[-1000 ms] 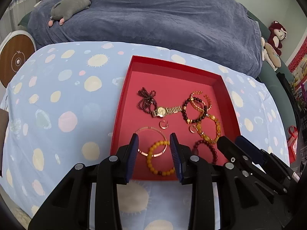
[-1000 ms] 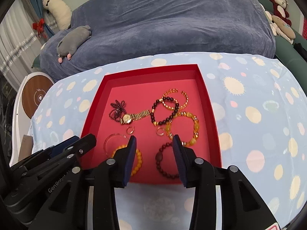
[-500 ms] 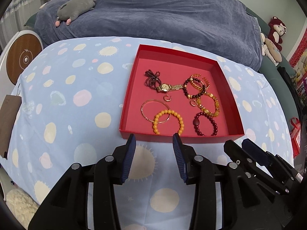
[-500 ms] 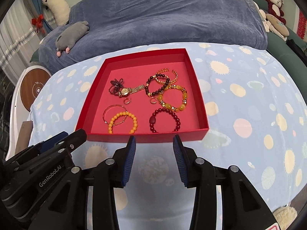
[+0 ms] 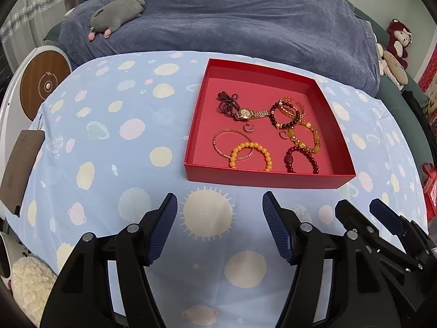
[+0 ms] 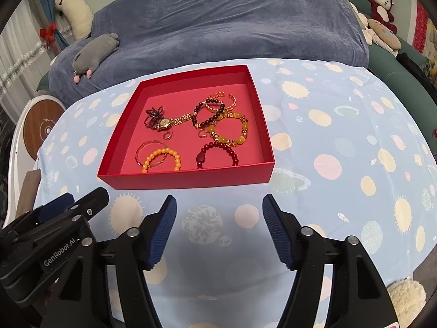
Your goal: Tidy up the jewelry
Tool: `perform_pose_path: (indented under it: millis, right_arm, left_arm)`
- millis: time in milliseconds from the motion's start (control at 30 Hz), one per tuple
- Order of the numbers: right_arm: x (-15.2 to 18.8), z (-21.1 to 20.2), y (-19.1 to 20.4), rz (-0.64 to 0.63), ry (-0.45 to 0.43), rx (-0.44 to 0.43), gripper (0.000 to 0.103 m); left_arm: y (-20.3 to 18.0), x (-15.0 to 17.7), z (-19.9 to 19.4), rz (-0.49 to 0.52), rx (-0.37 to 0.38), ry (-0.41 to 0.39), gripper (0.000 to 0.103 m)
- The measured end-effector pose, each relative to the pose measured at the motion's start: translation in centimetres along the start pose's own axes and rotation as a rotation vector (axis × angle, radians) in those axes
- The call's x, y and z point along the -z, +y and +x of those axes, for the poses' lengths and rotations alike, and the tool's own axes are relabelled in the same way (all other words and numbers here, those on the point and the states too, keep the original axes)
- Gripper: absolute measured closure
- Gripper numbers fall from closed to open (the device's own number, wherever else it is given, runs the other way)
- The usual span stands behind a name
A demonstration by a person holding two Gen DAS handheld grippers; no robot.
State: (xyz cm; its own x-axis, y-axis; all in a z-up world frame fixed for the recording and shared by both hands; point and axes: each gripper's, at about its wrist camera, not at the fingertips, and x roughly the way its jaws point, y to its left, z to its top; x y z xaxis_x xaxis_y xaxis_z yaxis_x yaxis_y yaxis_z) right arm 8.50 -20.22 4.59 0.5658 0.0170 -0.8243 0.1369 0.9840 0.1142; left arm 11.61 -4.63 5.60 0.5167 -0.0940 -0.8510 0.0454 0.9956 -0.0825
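Note:
A red tray (image 5: 267, 178) (image 6: 185, 179) on the spotted blue cloth holds several pieces of jewelry. Among them are a gold watch (image 5: 247, 114) (image 6: 170, 121), an orange bead bracelet (image 5: 250, 155) (image 6: 161, 158), a dark red bead bracelet (image 5: 300, 158) (image 6: 217, 153), an amber bracelet (image 5: 306, 136) and a thin gold bangle (image 5: 229, 143). My left gripper (image 5: 220, 225) hangs over the cloth short of the tray's near wall, its jaws opening with nothing between them. Beside it, my right gripper (image 6: 218, 225) also hovers short of the tray, jaws opening and empty.
A blue blanket (image 5: 232, 19) covers the sofa behind the table, with a grey plush (image 5: 117, 13) on it. More plush toys (image 6: 379, 2) sit at the far right. A round wooden-topped stand (image 5: 45, 86) is at the left, beyond the cloth's edge.
Both grippers have drawn back from over the tray to the near side of the table. Their jaws have spread wider. The jewelry lies as before.

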Motion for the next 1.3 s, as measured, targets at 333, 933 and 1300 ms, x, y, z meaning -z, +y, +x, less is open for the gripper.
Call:
perform_pose_path:
  millis: [333, 933, 1300]
  right_arm:
    - [1.1, -0.2, -0.6, 0.006, 0.012, 0.005, 0.026]
    - [1.0, -1.4, -1.6, 0.045, -0.068, 0.005, 0.006]
    - [1.2, -1.4, -1.6, 0.031, -0.065, 0.031, 0.006]
  left_arm:
    - [0.4, 0.8, -0.3, -0.009, -0.034, -0.004, 0.03]
    - [0.4, 1.3, -0.6, -0.003, -0.056, -0.01, 0.024]
    - [0.0, 1.5, -0.6, 0.015, -0.071, -0.012, 0.023]
